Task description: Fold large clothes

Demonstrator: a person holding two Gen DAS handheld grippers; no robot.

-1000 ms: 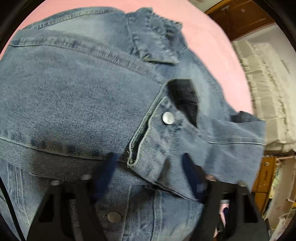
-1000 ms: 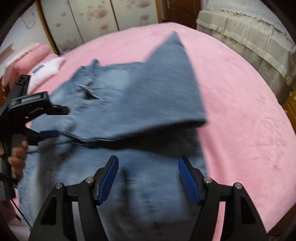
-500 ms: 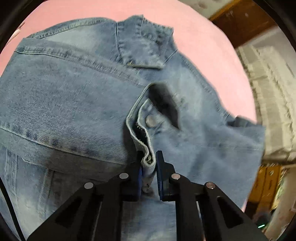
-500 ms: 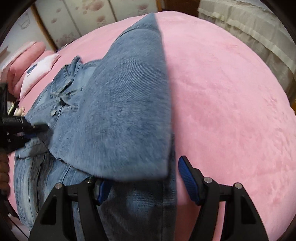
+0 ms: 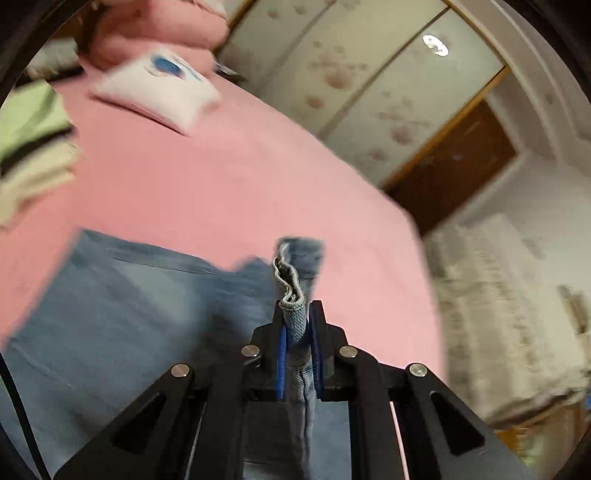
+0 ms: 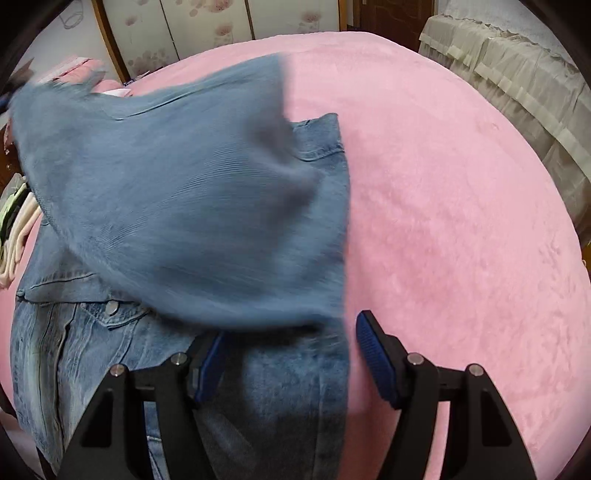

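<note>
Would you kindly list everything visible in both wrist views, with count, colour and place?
denim jacket: one, blue, spread on the bed, part of it lifted off the bed
bed cover: one, pink, under the jacket
small pillow: one, white with a blue mark, far end of the bed
pink bedding: one blurred pile, behind the pillow
folded clothes: one stack, green and cream, at the bed's left edge
wardrobe panels: cream with pink flowers, beyond the bed
door: one, dark brown
left tongs: black with blue pads, shut on a jacket hem
right tongs: black with blue pads, open over the jacket's edge
</note>
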